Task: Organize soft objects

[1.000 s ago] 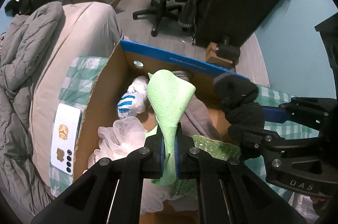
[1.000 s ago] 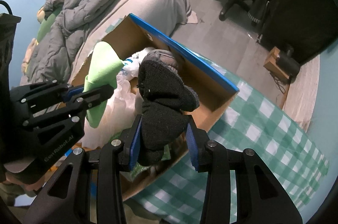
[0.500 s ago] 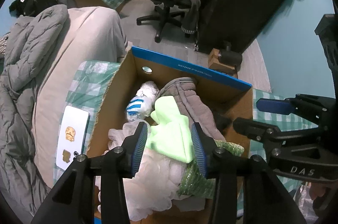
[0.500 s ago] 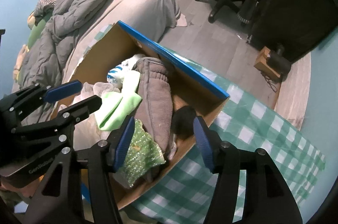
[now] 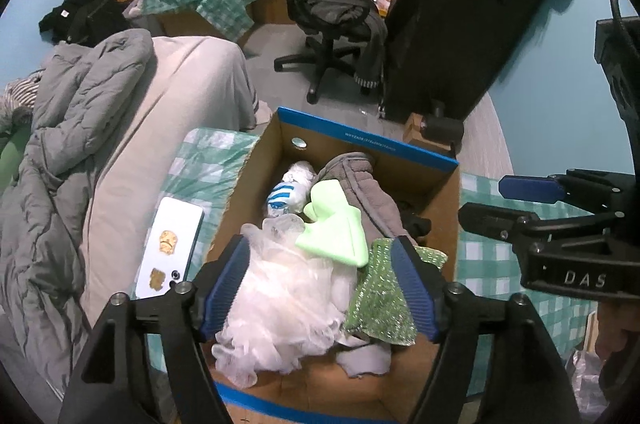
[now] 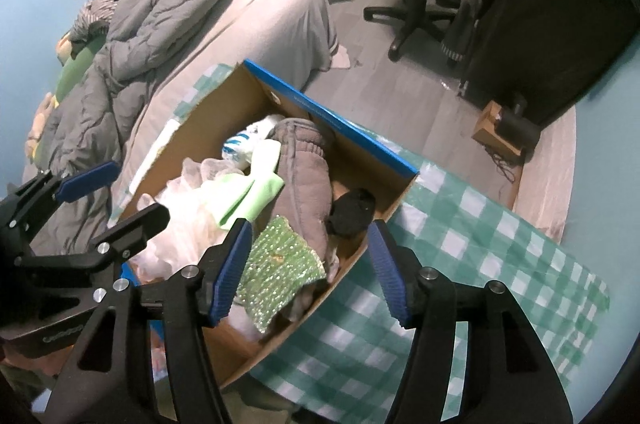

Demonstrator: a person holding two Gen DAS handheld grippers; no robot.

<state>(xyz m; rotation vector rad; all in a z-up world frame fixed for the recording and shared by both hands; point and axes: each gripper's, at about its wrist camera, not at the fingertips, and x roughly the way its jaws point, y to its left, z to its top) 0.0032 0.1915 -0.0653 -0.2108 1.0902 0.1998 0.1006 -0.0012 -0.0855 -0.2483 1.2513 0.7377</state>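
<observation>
An open cardboard box (image 5: 368,143) (image 6: 334,122) with a blue rim holds soft things. A light green cloth (image 5: 336,230) (image 6: 250,196) lies loose on white plastic bags (image 5: 288,288), beside a grey garment (image 5: 374,198) (image 6: 306,176). A black sock bundle (image 6: 354,210) (image 5: 416,224) rests in the box's right corner. Sparkly green wrap (image 5: 384,294) (image 6: 280,264) lies at the near side. My left gripper (image 5: 320,256) (image 6: 128,196) hovers above the box, its jaws opening with nothing between them. My right gripper (image 6: 308,236) (image 5: 500,202) stands open and empty over the box's right edge.
The box sits on a green checked cloth (image 6: 480,264). A white phone (image 5: 170,248) lies left of the box. A bed with a grey quilt (image 5: 72,128) runs along the left. An office chair (image 5: 332,16) and a dark covered wardrobe (image 5: 472,4) stand beyond.
Both grippers let go: the green cloth dropped from the left one and the black bundle from the right one into the box. Both rose and their jaws spread wider.
</observation>
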